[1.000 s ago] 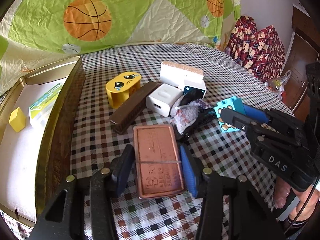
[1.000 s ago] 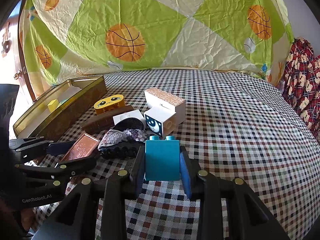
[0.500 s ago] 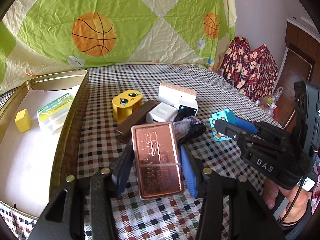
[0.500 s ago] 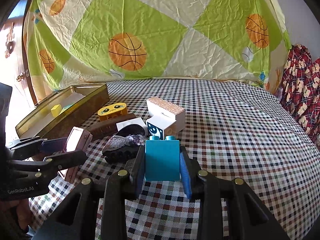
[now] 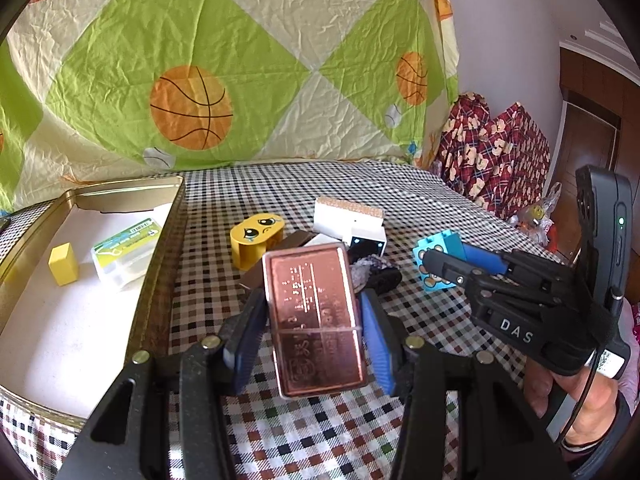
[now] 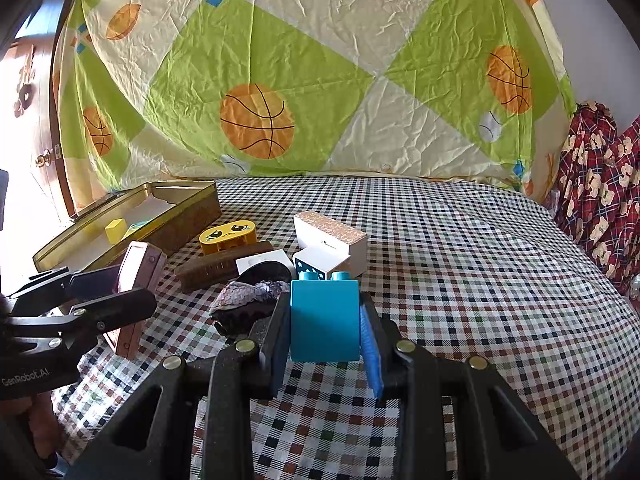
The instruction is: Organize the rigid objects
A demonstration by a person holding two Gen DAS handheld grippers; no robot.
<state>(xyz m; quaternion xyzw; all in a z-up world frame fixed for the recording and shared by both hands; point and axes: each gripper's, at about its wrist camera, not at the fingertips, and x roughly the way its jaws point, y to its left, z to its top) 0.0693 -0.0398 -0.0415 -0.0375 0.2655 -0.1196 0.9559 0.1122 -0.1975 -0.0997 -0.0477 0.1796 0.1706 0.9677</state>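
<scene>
My left gripper (image 5: 312, 320) is shut on a copper-coloured flat case (image 5: 316, 316) and holds it above the checked cloth; the case also shows in the right wrist view (image 6: 138, 276). My right gripper (image 6: 326, 324) is shut on a teal toy brick (image 6: 325, 320), which shows at the right of the left wrist view (image 5: 438, 258). A gold tin (image 5: 160, 248) stands at the left with a yellow block (image 5: 63, 264) and a small clear box with a green label (image 5: 126, 250) inside.
On the cloth lie a yellow face brick (image 5: 256, 240), a brown bar (image 6: 224, 266), a white charger (image 6: 262, 262), a white box (image 6: 332, 240), a star-printed cube (image 5: 366, 242) and a dark sequinned pouch (image 6: 248, 304). A basketball-print sheet hangs behind.
My left gripper has lifted the copper case off the cloth and tilted it up. My right gripper holds the teal brick and has risen slightly.
</scene>
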